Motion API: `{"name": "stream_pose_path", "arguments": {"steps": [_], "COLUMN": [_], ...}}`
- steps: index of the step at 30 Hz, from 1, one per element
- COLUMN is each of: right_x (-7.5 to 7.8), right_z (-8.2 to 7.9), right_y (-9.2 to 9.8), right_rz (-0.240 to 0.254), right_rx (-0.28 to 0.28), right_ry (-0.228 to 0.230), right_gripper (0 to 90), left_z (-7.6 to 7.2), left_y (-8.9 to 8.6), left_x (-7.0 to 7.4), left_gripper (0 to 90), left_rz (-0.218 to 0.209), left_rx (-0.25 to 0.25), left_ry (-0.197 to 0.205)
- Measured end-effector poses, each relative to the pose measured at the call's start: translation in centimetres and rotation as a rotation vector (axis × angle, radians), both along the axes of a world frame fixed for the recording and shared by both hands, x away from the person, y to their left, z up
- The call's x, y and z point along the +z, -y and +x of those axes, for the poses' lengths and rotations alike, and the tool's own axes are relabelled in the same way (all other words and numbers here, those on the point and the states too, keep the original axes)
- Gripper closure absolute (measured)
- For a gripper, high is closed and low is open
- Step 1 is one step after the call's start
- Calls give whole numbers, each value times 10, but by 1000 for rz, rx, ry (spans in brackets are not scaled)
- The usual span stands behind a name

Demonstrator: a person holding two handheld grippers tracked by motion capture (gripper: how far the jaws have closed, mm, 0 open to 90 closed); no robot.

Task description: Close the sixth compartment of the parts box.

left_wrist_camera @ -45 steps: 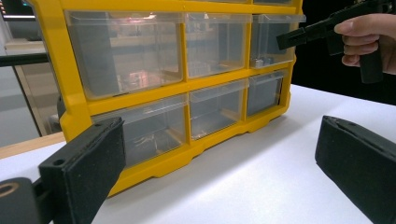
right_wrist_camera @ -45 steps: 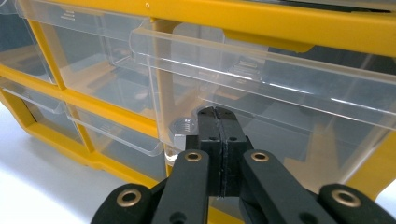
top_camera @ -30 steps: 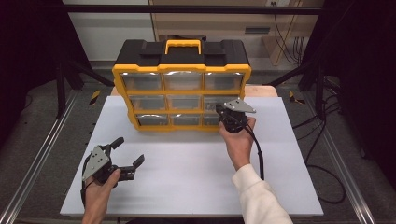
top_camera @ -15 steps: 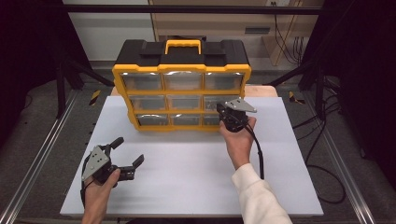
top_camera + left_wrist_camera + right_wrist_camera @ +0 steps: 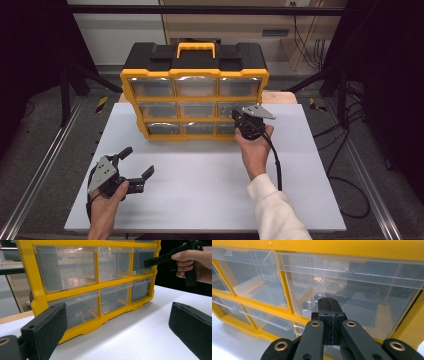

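Nothing moved; right gripper (image 5: 239, 121) jaws closed at organizer (image 5: 194, 90) drawer (image 5: 352, 297)

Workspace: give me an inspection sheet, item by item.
Surface: white table top, on a metal frame.
Job's things: yellow drawer cabinet upright at the back, clear drawers shut; metal nuts in the middle-right drawer.
Clutter: nothing seen.
Grippers: right gripper shut, empty, tips at that drawer's front; left gripper open, empty, low over the table's near left.
Cables: black cable trails from the right gripper; more cables on the floor at right.
Surroundings: dark frame posts, wooden furniture behind.
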State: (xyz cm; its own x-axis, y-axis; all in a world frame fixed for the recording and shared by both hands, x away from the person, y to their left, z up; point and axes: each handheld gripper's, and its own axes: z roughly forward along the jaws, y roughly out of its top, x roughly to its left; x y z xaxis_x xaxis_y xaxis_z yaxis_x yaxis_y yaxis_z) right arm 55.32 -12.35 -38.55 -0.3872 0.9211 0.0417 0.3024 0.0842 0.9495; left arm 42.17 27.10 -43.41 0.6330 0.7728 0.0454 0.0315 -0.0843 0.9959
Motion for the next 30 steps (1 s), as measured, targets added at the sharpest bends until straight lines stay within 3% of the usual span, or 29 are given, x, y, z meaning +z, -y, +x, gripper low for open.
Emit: {"name": "stream_pose_path", "arguments": {"steps": [12, 30], "right_x": [1, 9], "right_z": [-2, -20], "right_y": [0, -6], "right_rz": [11, 9], "right_rx": [-3, 52], "right_ry": [-1, 34], "right_gripper": [900, 900], "left_z": [0, -1], "left_y": [0, -3], "left_x": [0, 1], "left_gripper": [18, 18], "left_rz": [-1, -14], "left_rx": [-1, 5], "left_ry": [1, 2]}}
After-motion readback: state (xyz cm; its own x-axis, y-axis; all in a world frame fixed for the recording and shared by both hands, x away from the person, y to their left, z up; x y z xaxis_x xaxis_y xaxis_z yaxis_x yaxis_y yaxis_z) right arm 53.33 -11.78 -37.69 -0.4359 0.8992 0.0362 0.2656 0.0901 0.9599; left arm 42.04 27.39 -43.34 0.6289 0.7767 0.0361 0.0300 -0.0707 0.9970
